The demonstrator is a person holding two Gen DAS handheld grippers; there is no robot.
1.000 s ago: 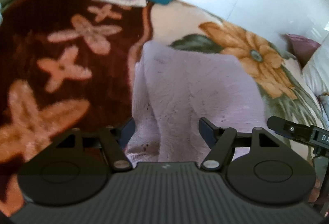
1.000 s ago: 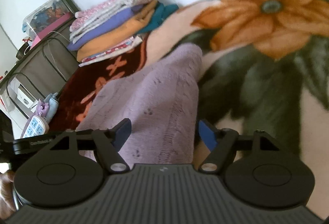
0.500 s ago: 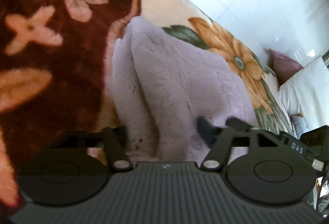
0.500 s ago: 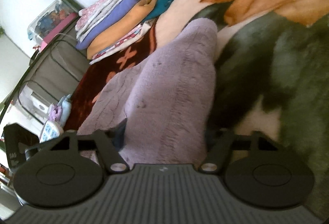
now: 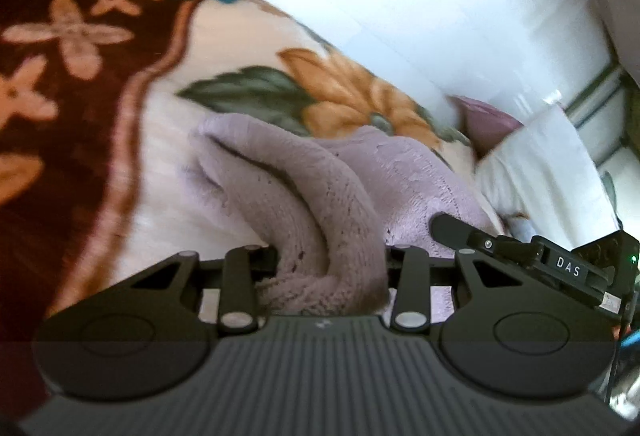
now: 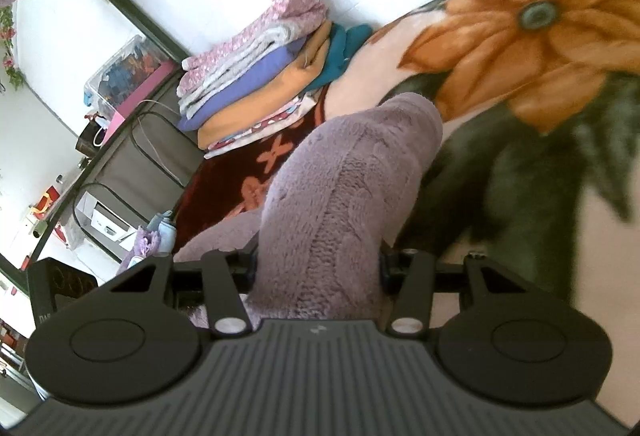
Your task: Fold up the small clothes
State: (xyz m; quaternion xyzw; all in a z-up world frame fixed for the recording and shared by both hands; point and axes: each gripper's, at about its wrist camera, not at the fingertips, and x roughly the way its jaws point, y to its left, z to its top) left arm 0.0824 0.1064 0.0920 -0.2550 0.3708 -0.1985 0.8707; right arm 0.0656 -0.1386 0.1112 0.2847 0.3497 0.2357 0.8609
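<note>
Home bedroom: I'm over a bed with a floral blanket (image 6: 520, 35), a stack of folded clothes (image 6: 256, 83), a pillow (image 5: 540, 171), white walls.

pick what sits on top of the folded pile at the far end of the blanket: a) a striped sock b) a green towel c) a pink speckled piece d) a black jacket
c, the right wrist view shows a pink speckled piece topping the folded pile, above purple and orange layers.
</note>
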